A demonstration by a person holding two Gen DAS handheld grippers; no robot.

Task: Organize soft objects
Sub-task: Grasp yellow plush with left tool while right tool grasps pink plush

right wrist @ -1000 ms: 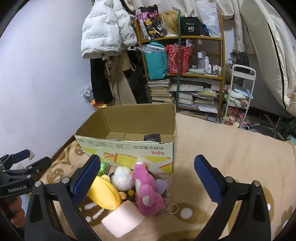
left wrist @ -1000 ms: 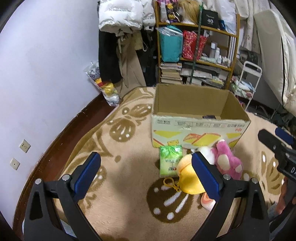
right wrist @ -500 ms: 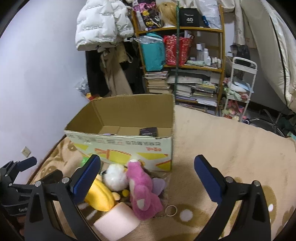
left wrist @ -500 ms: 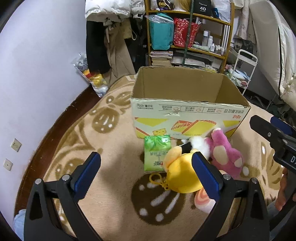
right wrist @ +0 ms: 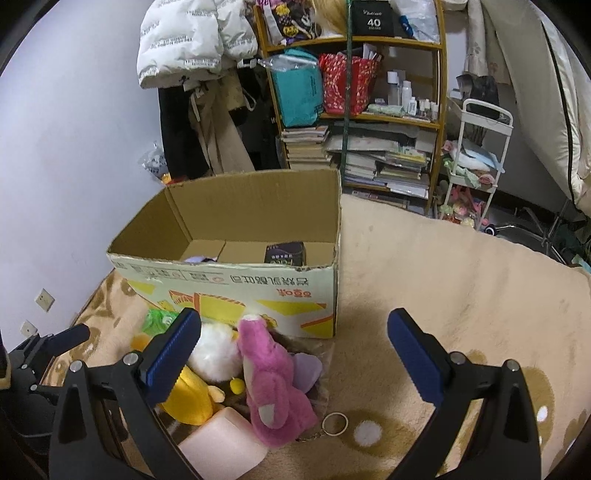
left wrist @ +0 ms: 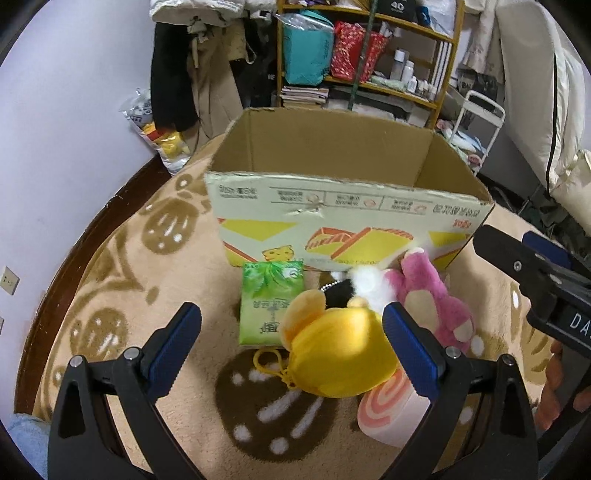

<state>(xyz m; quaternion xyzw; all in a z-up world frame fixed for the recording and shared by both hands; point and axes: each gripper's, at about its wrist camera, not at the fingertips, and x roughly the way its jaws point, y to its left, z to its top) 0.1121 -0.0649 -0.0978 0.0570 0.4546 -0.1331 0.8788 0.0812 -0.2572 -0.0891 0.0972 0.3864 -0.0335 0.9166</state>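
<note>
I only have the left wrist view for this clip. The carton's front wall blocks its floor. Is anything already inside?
Observer: Yes. The right wrist view shows a dark small box on the floor of the cardboard box.
Operator: Anything else in there?
Observer: A bit of something pale purple shows at the near wall; I cannot tell what it is.
Operator: Does the pink plush carry anything?
Observer: A metal key ring lies on the carpet beside the pink plush.

"40" on black shelf box (right wrist: 374,23)
</note>
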